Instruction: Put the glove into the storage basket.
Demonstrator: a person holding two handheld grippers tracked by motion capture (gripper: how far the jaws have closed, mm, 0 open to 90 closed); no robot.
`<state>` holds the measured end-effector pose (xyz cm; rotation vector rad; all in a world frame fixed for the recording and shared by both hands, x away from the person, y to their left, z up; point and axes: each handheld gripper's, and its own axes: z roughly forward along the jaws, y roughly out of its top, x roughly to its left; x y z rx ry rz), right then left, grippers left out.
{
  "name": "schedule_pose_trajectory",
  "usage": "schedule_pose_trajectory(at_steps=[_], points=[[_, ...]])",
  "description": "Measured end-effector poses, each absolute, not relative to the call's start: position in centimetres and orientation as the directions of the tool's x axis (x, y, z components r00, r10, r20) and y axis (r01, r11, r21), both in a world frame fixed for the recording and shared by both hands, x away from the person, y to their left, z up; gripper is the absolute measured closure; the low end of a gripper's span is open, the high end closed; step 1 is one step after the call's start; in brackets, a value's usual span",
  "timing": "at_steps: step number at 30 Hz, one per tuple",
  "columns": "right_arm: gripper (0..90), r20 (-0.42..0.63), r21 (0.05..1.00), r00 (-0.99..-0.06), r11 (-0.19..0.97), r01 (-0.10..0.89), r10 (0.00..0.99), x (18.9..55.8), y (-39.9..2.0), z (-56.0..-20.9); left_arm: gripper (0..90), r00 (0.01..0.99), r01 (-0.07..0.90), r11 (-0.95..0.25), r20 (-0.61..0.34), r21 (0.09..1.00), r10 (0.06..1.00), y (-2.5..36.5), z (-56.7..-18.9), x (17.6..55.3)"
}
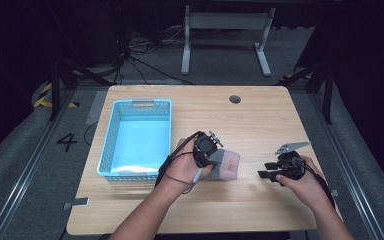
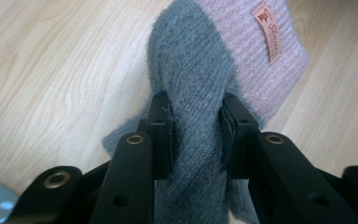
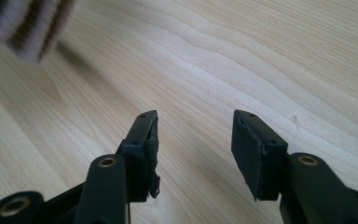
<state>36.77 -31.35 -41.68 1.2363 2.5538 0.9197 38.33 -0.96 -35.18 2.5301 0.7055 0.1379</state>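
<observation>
A grey knitted sock (image 2: 193,70) with a pink cuff and a small sewn label hangs in my left gripper (image 2: 196,122), whose jaws are shut on its grey part. In the high view the sock (image 1: 226,165) sits just right of the left gripper (image 1: 209,156), near the table's middle front. My right gripper (image 1: 263,170) rests low over the wood to the right of the sock. Its jaws stand open in the right gripper view (image 3: 195,133), with bare wood between them. A blurred striped edge of fabric (image 3: 23,25) shows at the top left there.
A light blue plastic basket (image 1: 109,145) stands on the left part of the wooden table (image 1: 260,120). A round cable hole (image 1: 235,99) lies near the table's far edge. Beyond the table is a dark floor with cables and a white table frame (image 1: 225,30).
</observation>
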Motion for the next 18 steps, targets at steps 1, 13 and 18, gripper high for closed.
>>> schedule_pose_trajectory(at_steps=[1, 13, 18], points=[[51.8, 0.120, 0.591, -0.648, 0.470, 0.655, 0.752, 36.9, -31.3, -41.6, 69.5, 0.859, 0.456, -0.735, -0.035, 0.502, 0.510, -0.8, -35.0, 38.3], [51.6, 0.124, 0.590, -0.672, 0.490, 0.641, 0.730, 38.2, -30.2, -41.6, 69.1, 0.840, 0.469, -0.695, -0.033, 0.545, 0.541, 3.1, -32.7, 37.5], [51.7, 0.125, 0.593, -0.685, 0.500, 0.632, 0.718, 38.9, -29.6, -41.6, 69.0, 0.819, 0.489, -0.662, -0.036, 0.568, 0.573, 5.2, -32.0, 36.9]])
